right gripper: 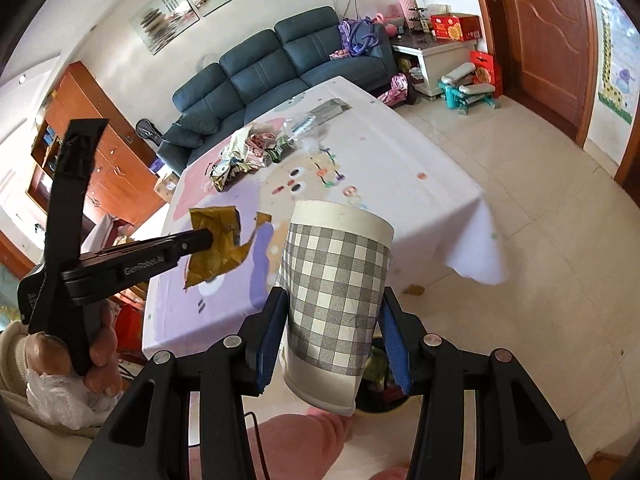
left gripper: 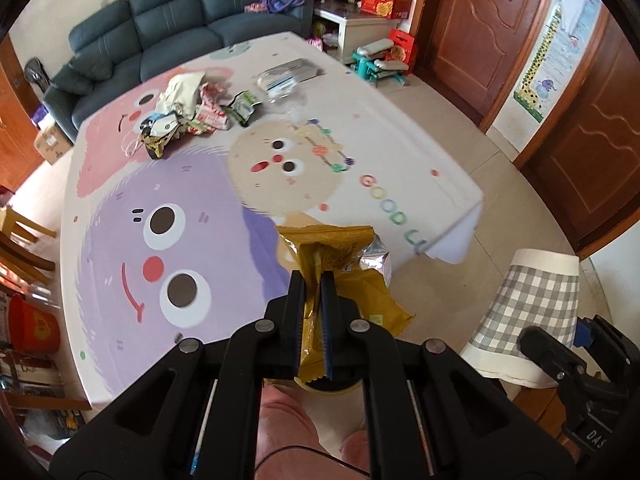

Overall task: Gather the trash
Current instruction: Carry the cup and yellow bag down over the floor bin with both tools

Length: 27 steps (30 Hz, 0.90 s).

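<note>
A yellow wrapper [left gripper: 340, 276] is clamped between the narrowed jaws of the left gripper [left gripper: 312, 280], and a checked paper cup [right gripper: 336, 304] is held between the pads of the right gripper [right gripper: 332, 344], both lifted off the table [left gripper: 400, 128]. A bin [right gripper: 380, 380] is partly visible below the cup. A pile of litter [left gripper: 188, 112] and a clear bottle [left gripper: 280, 82] are judged left for collection.

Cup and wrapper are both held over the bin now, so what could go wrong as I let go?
1. The cup hangs tilted between the right gripper's pads; the bin is mostly hidden, so it may drop outside.
2. The wrapper in the left gripper is light and may flutter onto the floor.
</note>
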Tool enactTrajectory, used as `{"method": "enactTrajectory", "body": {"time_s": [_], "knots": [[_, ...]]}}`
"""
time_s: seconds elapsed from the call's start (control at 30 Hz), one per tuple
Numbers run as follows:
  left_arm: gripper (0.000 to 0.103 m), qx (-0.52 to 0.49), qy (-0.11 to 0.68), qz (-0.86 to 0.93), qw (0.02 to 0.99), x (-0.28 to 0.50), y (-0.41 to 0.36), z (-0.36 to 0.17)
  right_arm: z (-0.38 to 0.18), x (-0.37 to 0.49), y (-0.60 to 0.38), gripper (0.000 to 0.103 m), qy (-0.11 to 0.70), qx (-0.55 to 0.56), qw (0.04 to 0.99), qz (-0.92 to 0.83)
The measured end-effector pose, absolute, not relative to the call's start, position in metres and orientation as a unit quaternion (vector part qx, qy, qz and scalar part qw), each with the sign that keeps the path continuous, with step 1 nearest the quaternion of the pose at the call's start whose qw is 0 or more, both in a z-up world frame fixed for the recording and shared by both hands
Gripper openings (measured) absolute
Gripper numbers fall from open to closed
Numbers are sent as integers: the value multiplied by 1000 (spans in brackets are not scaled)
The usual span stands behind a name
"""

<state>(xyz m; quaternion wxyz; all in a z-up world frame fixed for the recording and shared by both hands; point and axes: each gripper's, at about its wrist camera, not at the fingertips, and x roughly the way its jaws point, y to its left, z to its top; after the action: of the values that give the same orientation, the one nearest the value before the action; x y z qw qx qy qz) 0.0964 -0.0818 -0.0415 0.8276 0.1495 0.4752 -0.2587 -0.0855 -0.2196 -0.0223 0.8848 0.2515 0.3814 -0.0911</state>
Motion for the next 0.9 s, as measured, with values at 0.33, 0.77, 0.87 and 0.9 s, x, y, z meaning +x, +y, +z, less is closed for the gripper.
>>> {"method": "enactTrajectory", "body": {"time_s": [0.33,0.77,0.87,0.9], "knots": [[5,152,493,-241,822,18,-100,-70,-80,-152,-240,45,411,272,868,-61],[5,187,549,-240,779,-16,-102,-189,-226,-153,-251,45,487,327,807,-62],[5,194,563,-241,766,-13,-100,-237,-272,-142,-249,46,502,325,799,-70],[5,195,566,-241,764,-10,-100,-255,-290,-136,-247,46,506,321,797,-74]]}}
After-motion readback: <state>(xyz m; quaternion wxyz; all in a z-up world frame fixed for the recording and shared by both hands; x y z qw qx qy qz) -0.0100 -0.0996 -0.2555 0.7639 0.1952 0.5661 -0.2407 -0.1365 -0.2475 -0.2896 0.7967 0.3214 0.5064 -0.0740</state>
